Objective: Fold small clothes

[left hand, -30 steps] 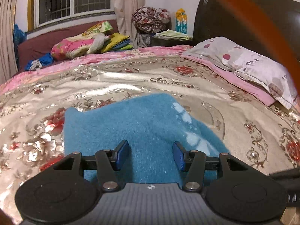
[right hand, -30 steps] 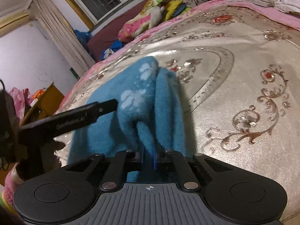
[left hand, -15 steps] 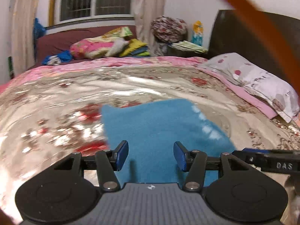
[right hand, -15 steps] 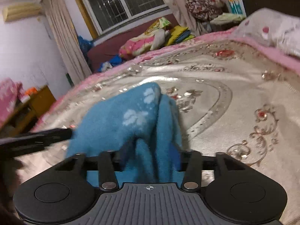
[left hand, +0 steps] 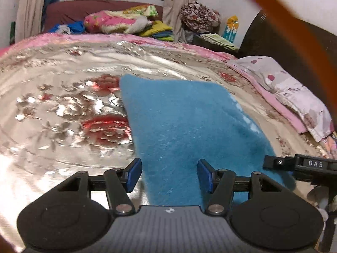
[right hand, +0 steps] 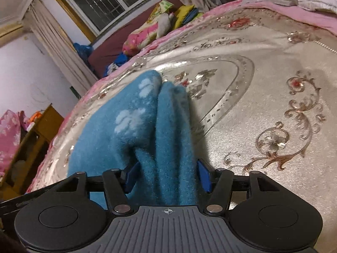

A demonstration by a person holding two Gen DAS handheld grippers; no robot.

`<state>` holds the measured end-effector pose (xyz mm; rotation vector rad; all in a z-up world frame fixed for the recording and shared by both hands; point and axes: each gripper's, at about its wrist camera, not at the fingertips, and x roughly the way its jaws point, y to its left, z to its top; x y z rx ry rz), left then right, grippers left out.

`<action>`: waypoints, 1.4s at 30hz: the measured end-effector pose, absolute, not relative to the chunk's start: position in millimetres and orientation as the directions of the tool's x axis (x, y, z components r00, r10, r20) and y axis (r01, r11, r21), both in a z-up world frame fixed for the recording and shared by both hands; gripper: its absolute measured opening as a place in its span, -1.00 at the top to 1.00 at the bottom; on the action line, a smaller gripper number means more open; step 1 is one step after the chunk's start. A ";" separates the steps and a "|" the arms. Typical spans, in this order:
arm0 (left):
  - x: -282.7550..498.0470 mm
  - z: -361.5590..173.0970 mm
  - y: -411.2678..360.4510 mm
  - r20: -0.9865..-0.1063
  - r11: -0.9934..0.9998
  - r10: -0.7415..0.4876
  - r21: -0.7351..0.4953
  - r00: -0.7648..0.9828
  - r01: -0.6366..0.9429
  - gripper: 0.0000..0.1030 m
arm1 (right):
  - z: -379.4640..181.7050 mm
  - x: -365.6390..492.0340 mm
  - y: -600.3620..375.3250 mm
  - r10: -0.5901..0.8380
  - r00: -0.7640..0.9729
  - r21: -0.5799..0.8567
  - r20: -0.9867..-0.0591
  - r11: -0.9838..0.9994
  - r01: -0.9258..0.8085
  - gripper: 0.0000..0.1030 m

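1. Satin bedspread [left hand: 63,113], shiny with a floral print, covers the bed.
2. Blue fleece garment [left hand: 189,126] with pale paw prints lies on it, bunched into upright folds at one end.
3. Left gripper [left hand: 168,175]: jaws wide apart over the garment's near edge, holding nothing.
4. Right gripper [right hand: 167,177]: jaws spread, the bunched folds between them, not pinched.

The blue garment's [right hand: 134,130] near end is hidden behind the right tongs [right hand: 166,177].
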<state>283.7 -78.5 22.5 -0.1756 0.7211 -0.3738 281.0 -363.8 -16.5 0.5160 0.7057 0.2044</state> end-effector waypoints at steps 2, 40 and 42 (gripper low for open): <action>289.5 19.3 -80.6 -0.608 0.918 -0.394 -0.289 0.689 0.270 -0.41 | -18.3 283.1 -363.6 0.359 0.747 0.526 -0.560 0.850 -0.015 -0.21; 164.6 32.1 -36.7 -0.631 0.915 -0.396 -0.214 0.667 0.341 -0.43 | 6.9 175.7 -301.2 0.380 0.694 0.485 -0.611 0.873 -0.051 0.02; 161.5 42.8 -30.6 -0.598 0.919 -0.387 -0.191 0.702 0.344 -0.43 | 21.9 167.8 -305.5 0.350 0.736 0.477 -0.579 0.878 -0.042 0.02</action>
